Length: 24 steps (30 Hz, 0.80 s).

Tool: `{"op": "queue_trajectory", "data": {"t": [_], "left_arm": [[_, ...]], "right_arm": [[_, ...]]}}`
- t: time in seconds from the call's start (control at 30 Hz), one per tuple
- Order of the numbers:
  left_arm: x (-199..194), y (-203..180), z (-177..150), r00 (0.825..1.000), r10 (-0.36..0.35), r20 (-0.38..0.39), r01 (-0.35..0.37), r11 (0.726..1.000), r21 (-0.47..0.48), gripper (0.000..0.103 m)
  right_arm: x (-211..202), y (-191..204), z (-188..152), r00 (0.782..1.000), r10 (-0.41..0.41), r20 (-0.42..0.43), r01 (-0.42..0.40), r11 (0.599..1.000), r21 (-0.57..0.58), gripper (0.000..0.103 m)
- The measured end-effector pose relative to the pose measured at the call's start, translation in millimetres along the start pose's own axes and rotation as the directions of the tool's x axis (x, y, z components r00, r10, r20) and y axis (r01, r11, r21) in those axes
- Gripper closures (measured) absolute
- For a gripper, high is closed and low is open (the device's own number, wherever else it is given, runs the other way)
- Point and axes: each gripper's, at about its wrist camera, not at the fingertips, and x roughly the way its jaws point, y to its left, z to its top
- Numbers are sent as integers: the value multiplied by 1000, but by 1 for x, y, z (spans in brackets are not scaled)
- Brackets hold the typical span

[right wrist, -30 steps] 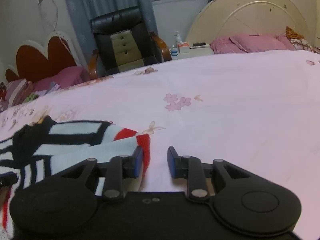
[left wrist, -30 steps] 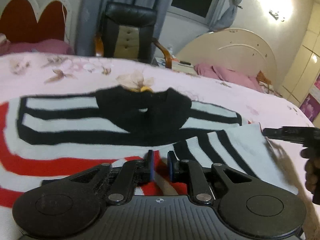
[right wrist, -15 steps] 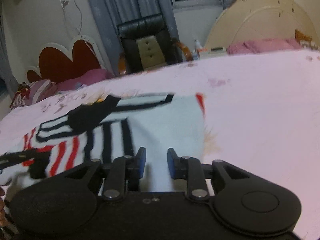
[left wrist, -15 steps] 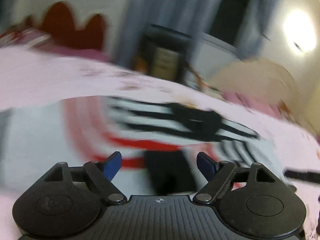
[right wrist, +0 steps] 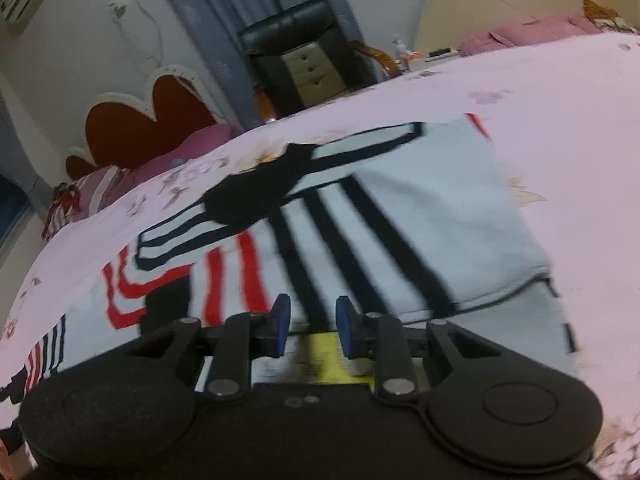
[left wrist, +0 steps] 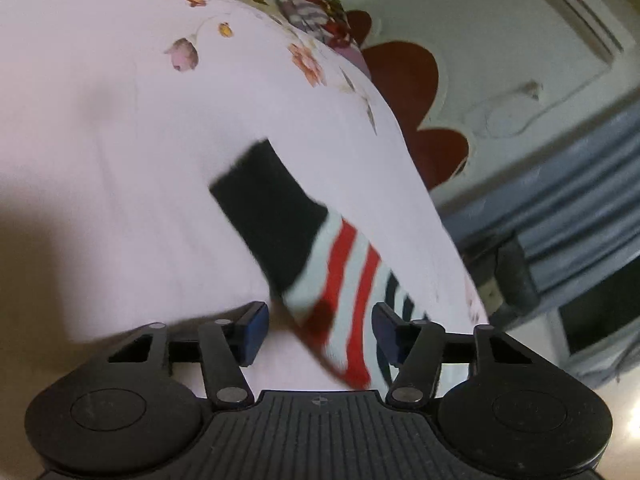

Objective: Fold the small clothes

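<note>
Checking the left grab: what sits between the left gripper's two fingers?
In the left wrist view, the striped sleeve with its black cuff runs between the closing fingers of the left gripper; the pads are not yet pressing it.

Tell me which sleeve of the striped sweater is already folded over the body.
The sleeve lying across the chest of the sweater; the other sleeve lies straight out on the pink sheet.
</note>
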Motion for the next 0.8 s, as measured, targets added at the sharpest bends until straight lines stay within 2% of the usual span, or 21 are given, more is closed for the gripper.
{"op": "queue_trajectory", "data": {"t": [0.03, 0.1, 0.13, 0.17, 0.2, 0.27, 0.33, 0.43, 0.5, 0.6, 0.7, 0.8], "left_arm": [[4, 3, 4, 1000, -5, 7, 5, 1000, -7, 50], [12, 6, 7, 1000, 2, 19, -2, 1000, -14, 62], [15, 9, 9, 1000, 5, 25, -4, 1000, -27, 65], [18, 11, 8, 1000, 8, 28, -7, 999, -36, 75], [23, 7, 5, 999, 23, 27, -22, 999, -33, 89], [27, 10, 6, 999, 31, 19, -30, 999, -20, 97], [22, 1, 6, 999, 21, 28, -21, 999, 25, 98], [15, -39, -2, 998, -60, 33, 52, 980, 194, 98], [16, -78, -18, 993, -117, -5, 112, 937, 330, 98], [29, -142, -58, 975, -188, -119, 222, 836, 502, 98], [43, -197, -107, 950, -217, -226, 311, 743, 593, 98], [54, -239, -154, 923, -226, -313, 379, 680, 628, 98]], "right_arm": [[0, 5, 0, 1000, 1, 1, -1, 1000, -5, 77], [-1, 17, 0, 1000, -2, 6, 2, 1000, -16, 77], [-2, 21, 0, 1000, -4, 9, 4, 1000, -19, 77], [-2, 24, 1, 1000, -7, 11, 7, 1000, -21, 77], [-3, 27, 1, 1000, -10, 12, 10, 1000, -22, 77], [-5, 30, 1, 1000, -20, 17, 20, 999, -25, 76], [-6, 31, 1, 999, -34, 21, 34, 999, -25, 76], [-11, 30, 1, 998, -52, 31, 53, 998, -23, 76], [-13, 28, 0, 998, -60, 37, 60, 998, -16, 76], [-16, 23, -2, 997, -68, 40, 68, 998, 2, 76], [-21, 17, -5, 997, -68, 41, 68, 998, 8, 76], [-27, 7, -4, 997, -66, 50, 65, 998, 20, 76]]}}
